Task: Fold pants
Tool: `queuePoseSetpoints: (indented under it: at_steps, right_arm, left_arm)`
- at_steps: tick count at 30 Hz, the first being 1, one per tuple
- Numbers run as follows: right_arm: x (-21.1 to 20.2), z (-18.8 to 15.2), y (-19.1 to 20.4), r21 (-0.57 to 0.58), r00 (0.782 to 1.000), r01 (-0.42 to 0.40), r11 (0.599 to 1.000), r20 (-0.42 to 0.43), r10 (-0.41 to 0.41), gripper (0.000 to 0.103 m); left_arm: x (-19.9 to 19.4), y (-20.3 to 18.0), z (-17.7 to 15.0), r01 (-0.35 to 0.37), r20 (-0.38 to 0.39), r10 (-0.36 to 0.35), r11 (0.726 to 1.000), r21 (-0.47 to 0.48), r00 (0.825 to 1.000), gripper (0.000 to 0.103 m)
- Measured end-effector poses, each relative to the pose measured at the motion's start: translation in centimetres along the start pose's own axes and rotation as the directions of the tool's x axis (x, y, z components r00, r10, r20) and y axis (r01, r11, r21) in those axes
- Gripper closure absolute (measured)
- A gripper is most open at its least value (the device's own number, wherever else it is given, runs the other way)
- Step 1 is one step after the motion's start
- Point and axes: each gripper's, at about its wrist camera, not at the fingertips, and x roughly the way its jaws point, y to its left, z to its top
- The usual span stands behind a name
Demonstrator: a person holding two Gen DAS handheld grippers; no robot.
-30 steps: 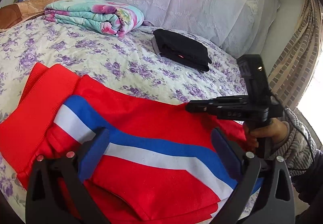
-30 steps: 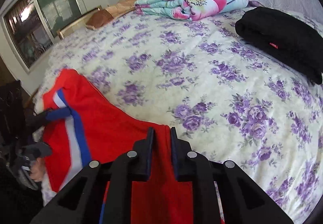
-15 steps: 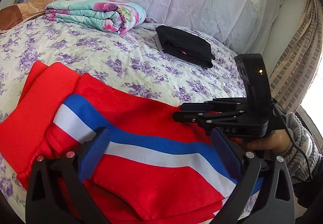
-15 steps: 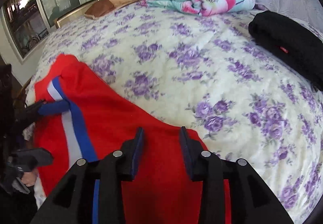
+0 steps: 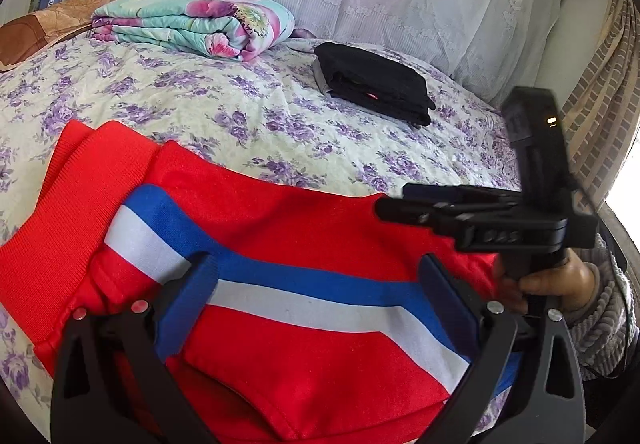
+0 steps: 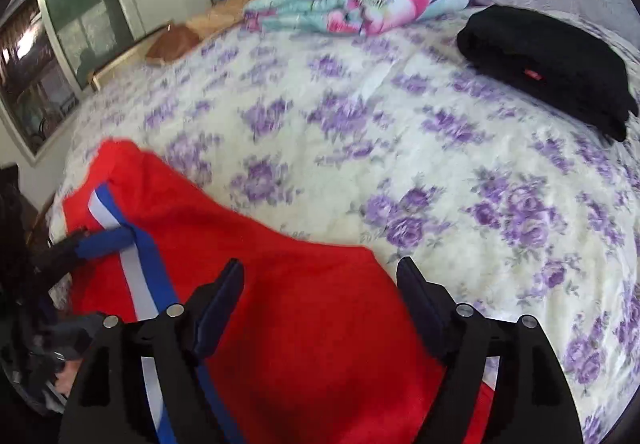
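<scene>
The red pants (image 5: 280, 228) with a blue and white side stripe lie folded on the flowered bedspread (image 5: 224, 100), near its front edge. My left gripper (image 5: 316, 284) hovers open over the stripe, its blue pads well apart and pressing on nothing. Over the right end of the pants is my right gripper (image 5: 396, 200), held by a hand (image 5: 560, 280) in a grey knit sleeve. In the right wrist view the right gripper (image 6: 320, 268) stands over the red cloth (image 6: 304, 324). Its jaws are opening and nothing is pinched between them. The left gripper (image 6: 108, 280) shows at the far left.
A folded floral blanket (image 5: 192, 24) and a folded black garment (image 5: 376, 84) lie toward the head of the bed. A brown pillow (image 5: 36, 32) sits at the back left. A curtain (image 5: 600, 92) hangs on the right. A window (image 6: 60, 56) lies beyond the bed's far side.
The right gripper went from shut on the red cloth's edge to wide apart, letting it go and lifting a little. The left gripper stayed in place, still open.
</scene>
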Motion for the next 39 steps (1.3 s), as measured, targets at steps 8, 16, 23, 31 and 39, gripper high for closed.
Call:
queuePoseSetpoints:
  at_steps: [8,16,23,31,39]
  right_arm:
    - [-11.4,-7.2,-3.1,0.134,0.973,0.073,0.988,0.207,-0.1,0.004]
    - [-10.1,-11.7,-7.5,0.369,0.984,0.017,0.929,0.158,-0.081,0.004]
    - [-10.1,-12.0,-7.2,0.364,0.981,0.034,0.931,0.166,-0.101,0.004]
    - [-9.9,-12.4,-7.6,0.381,0.982,0.019,0.924,0.167,-0.088,0.004]
    - [-12.2,-13.1,-7.1,0.398,0.962,0.055,0.916,0.224,-0.155,0.004]
  left_arm:
    - [-5.5,-0.3,2.7,-0.148,0.128,0.145,0.989,0.01,0.981,0.005]
    - [-1.3,5.4,2.3,-0.461,-0.066,0.458,0.886,-0.046,0.887,0.005]
    - [-6.2,0.7,2.3,-0.367,0.085,0.371,0.928,-0.059,0.925,0.005]
    - [-2.5,0.3,-0.1,-0.531,0.042,0.529,0.843,0.087,0.847,0.004]
    - [-6.8,-4.5,1.5,-0.377,0.183,0.361,0.924,0.059,0.914,0.004]
